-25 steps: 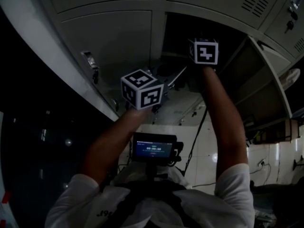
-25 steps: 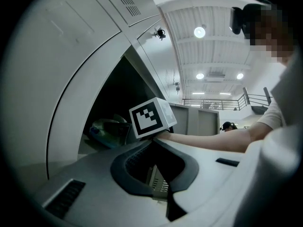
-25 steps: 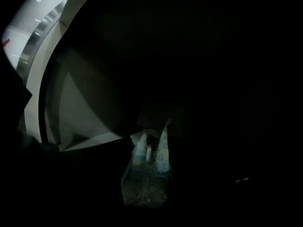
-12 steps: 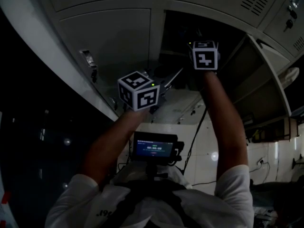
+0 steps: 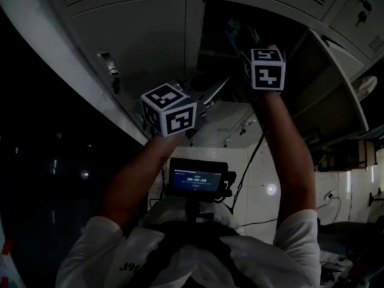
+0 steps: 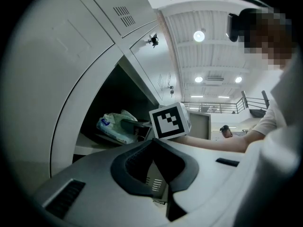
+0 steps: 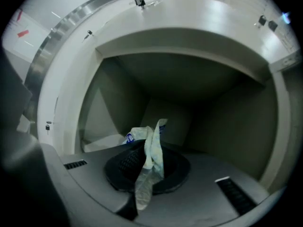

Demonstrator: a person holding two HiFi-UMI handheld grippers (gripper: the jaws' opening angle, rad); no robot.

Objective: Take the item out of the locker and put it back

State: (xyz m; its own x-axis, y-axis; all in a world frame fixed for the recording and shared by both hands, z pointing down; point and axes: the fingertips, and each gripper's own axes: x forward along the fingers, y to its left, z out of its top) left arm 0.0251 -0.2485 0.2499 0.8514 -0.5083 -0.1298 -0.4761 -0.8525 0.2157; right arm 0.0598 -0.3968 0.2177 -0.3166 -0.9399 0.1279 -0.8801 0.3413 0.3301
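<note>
A crumpled white and green plastic packet (image 7: 144,183) with blue print is pinched between the pads of my right gripper (image 7: 150,145), which is shut on it. Those jaws have just been closing with the packet between them. The gripper sits at the mouth of the open locker compartment (image 7: 189,74). In the left gripper view the same packet (image 6: 115,126) lies on the compartment's shelf, just left of the right gripper's marker cube (image 6: 169,120). My left gripper (image 6: 152,142) is outside the locker with its tips together and nothing held. In the head view its cube (image 5: 169,108) is left of the right cube (image 5: 267,68).
The open locker door (image 5: 342,83) stands to the right of the compartment. Closed grey lockers surround it, one with a latch (image 5: 111,74) at the left. A small lit screen (image 5: 195,182) hangs at my chest. A person (image 6: 226,130) stands far off.
The right gripper's cube has drawn back a little toward me and to the right. The left cube has slid slightly left.
</note>
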